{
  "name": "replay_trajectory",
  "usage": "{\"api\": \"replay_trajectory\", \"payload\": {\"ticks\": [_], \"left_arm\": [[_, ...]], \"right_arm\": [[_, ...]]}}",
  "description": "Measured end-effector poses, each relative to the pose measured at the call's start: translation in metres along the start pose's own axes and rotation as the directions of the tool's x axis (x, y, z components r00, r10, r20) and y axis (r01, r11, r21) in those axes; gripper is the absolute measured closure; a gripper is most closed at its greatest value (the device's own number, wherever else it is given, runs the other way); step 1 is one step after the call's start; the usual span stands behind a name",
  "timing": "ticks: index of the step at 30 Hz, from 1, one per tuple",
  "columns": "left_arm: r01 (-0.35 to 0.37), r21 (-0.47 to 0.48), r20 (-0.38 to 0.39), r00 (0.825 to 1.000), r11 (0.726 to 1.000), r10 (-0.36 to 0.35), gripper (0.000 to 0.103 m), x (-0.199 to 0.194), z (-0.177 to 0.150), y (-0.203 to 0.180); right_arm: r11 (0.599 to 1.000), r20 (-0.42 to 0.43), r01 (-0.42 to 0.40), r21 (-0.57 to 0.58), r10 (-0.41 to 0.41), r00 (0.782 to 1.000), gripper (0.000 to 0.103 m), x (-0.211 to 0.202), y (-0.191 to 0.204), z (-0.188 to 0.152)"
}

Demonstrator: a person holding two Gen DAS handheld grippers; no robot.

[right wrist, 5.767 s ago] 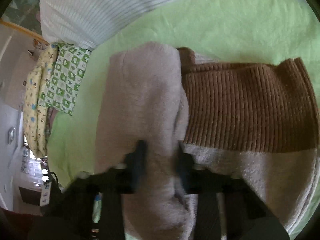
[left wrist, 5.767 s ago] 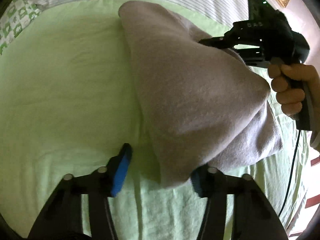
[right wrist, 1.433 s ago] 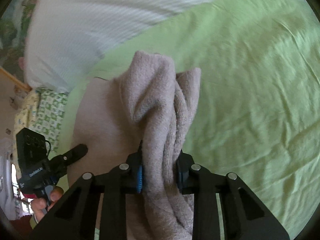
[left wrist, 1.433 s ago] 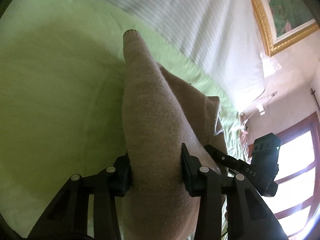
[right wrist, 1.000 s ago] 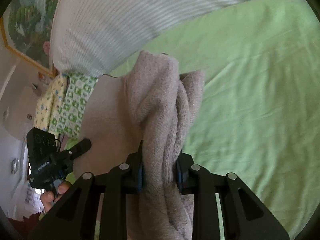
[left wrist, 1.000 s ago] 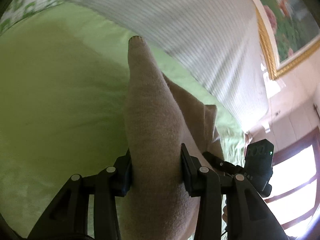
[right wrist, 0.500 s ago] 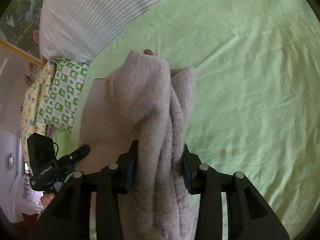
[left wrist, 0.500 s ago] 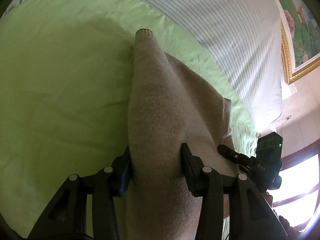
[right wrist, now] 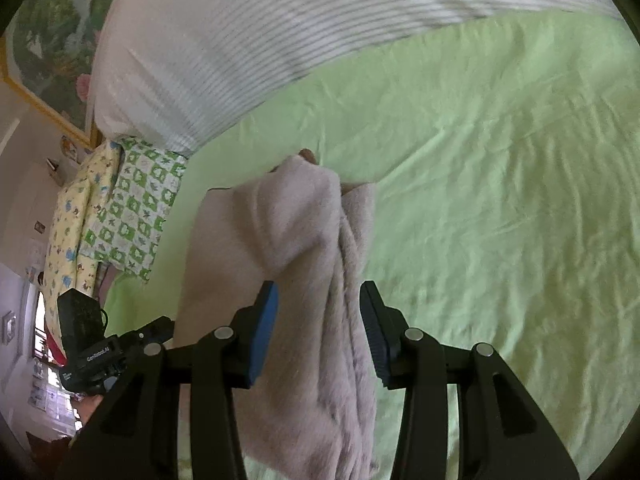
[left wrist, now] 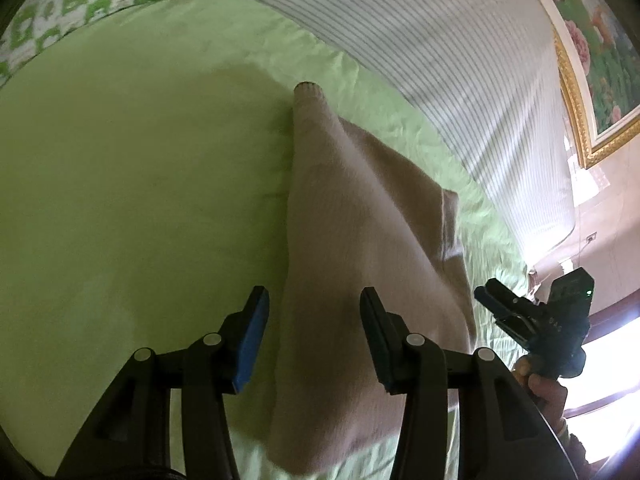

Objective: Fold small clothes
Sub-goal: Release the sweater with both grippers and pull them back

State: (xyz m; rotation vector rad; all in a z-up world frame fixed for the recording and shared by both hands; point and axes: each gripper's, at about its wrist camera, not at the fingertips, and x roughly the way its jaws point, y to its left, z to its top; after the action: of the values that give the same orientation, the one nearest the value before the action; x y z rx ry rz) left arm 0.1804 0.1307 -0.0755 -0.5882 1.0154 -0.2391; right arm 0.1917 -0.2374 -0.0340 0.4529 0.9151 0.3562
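Left wrist view: beige garment [left wrist: 360, 248] being laid on green sheet [left wrist: 120, 200]; left gripper [left wrist: 312, 320] and right gripper [right wrist: 318, 312] being held spread, fabric loose between; edges best being smoothed flat.

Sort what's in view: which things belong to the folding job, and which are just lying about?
Job:
- beige sweater, folded on the green sheet
- left gripper, open
- right gripper, open

Lying about:
- striped pillow
- green checked cloth
- yellow printed cloth
- framed painting
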Motion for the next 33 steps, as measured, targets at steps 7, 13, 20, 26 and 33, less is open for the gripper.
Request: {"api": "replay_trajectory", "payload": {"ticks": [7,13,20,26,33], "left_arm": [[-0.040,0.044,-0.059,0.997,0.998,0.042,0.054,-0.009,-0.033,-0.001],[-0.061,0.078,-0.101,0.993,0.995,0.069,0.054,-0.004,-0.054,0.000],[-0.113,0.109,-0.158,0.979,0.988,0.129,0.052,0.022,-0.062,0.000],[-0.144,0.165,-0.157,0.973,0.976,0.170,0.051,0.033,-0.063,-0.005],[-0.127,0.167,-0.123,0.981,0.978,0.148,0.053,0.015,-0.063,-0.011]], "right_arm": [[0.997,-0.007,0.034,-0.074,-0.034,0.999,0.059,-0.017,0.021,-0.037],[0.988,-0.066,0.107,-0.113,-0.115,0.991,0.059,-0.013,0.020,-0.073],[0.968,-0.103,0.227,-0.103,-0.238,0.966,0.059,0.004,-0.002,-0.089],[0.956,-0.103,0.261,-0.134,-0.275,0.956,0.059,0.012,-0.003,-0.096],[0.973,-0.079,0.224,-0.055,-0.228,0.970,0.059,-0.008,0.000,-0.097]]}}
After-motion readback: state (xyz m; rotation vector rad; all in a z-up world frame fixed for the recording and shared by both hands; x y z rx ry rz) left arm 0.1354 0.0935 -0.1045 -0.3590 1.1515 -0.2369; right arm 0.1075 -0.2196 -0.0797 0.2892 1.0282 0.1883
